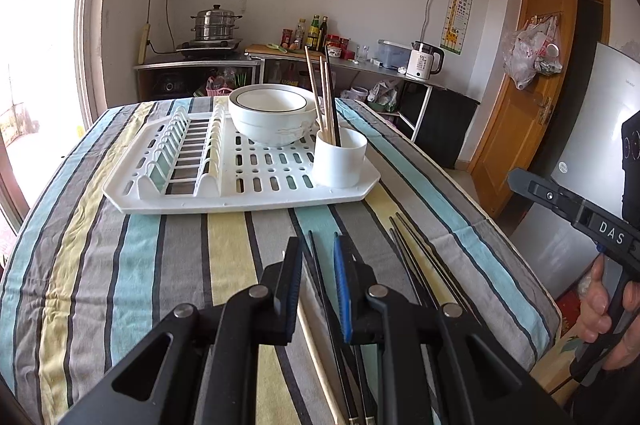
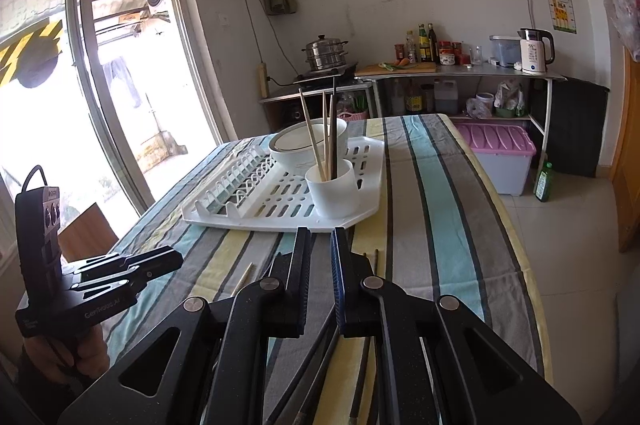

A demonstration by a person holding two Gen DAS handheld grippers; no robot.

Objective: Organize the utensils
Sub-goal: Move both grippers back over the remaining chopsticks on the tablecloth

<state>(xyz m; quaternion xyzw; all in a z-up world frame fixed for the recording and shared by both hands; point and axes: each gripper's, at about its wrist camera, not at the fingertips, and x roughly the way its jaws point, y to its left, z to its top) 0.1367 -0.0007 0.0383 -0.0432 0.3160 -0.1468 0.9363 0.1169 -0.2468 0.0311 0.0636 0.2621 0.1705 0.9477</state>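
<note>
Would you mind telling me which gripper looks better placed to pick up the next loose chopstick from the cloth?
Probably the left gripper: a dark chopstick lies between its open fingers. The right gripper looks raised above the table.

The left wrist view is looking low along the striped table [image 1: 180,265] toward the white dish rack [image 1: 240,193], facing the kitchen wall. The right wrist view is looking from slightly right, sharing that rack [image 2: 280,217] and the chopstick cup [image 2: 334,193].
</note>
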